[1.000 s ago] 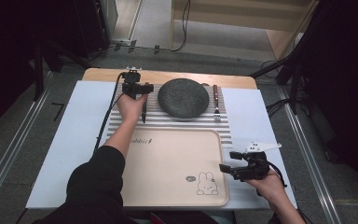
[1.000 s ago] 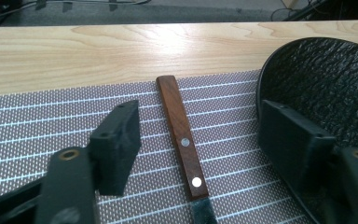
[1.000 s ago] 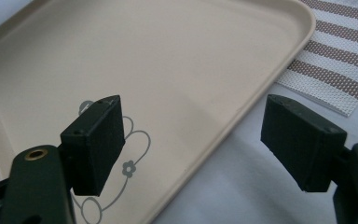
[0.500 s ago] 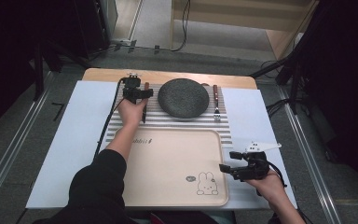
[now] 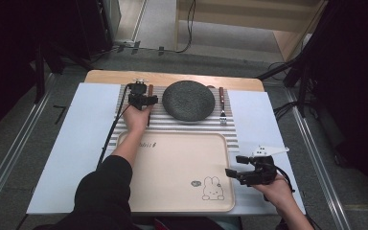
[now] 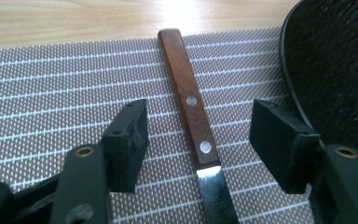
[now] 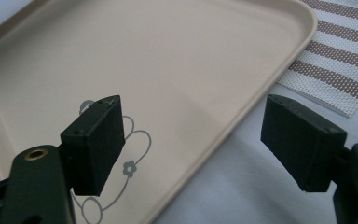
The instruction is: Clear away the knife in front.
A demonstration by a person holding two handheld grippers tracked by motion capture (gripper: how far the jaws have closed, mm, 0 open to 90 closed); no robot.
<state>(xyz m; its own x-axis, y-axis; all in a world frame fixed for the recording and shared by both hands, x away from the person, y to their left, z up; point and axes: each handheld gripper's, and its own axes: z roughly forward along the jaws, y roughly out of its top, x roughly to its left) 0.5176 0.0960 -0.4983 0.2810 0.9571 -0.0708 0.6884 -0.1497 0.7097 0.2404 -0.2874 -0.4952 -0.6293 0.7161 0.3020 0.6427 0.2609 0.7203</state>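
Not much has shifted since the earlier high-view frames: the left gripper (image 5: 144, 98) sits at about the same spot over the placemat, except its jaws have just been closing in a bit around the knife (image 6: 193, 126). They're not on it yet though. In the left gripper view both black pads stand clear of the wooden handle, one on each side, with striped mat showing in the gaps. So released, just straddling it.

The knife lies flat on the striped placemat (image 6: 42, 93), handle pointing toward the far wooden table edge and blade running back under the gripper. It's just left of the dark stone-look plate (image 5: 189, 100), and the plate's rim is really close to the gripper's right jaw in its own view. A fork (image 5: 223, 106) lies on the plate's other side.

The right gripper (image 5: 242, 173) hangs wide open over the near right corner of the beige tray (image 5: 172, 163), the one with the bunny drawing, gripping nothing.

What I'd worry about: that handle is thin and lies flush on the mat, so if the jaws close too high they could just skid over the top or flick it sideways. The pads also look set near where handle meets blade, so a pinch there might leave the knife tipping once lifted. And the right jaw could bump the plate rim.
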